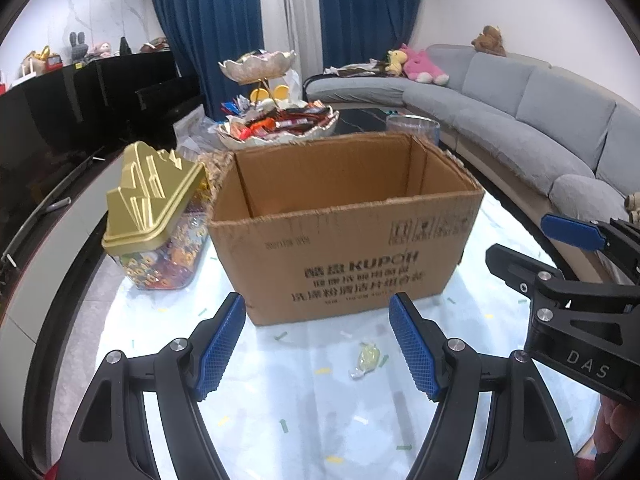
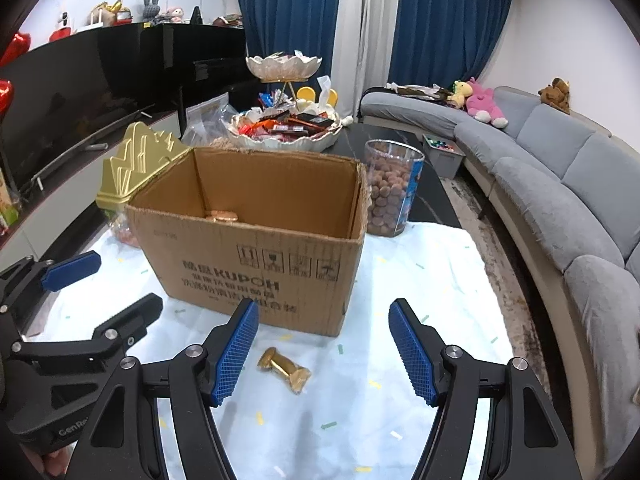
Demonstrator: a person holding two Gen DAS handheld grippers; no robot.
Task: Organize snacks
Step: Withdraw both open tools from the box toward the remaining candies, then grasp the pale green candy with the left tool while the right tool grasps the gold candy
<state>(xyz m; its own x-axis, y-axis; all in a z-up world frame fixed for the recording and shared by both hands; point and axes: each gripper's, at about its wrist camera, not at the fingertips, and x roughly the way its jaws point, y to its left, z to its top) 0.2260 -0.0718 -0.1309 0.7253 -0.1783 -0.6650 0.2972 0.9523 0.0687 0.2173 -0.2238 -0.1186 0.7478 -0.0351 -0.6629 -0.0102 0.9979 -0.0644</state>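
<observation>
Both wide, empty | left hand-held gripper over candy | right hand-held gripper over gold candy

An open brown cardboard box stands upright on the pale, confetti-patterned cloth of the counter, its flaps torn off and dark print on its near face. Inside, low at its far left corner, lies a gold-wrapped sweet. On the cloth just near of the box lies a gold-wrapped candy, on its side, twisted at both ends. In the left wrist view a candy in a clear yellowish wrapper lies on the cloth near the box's front.
</observation>
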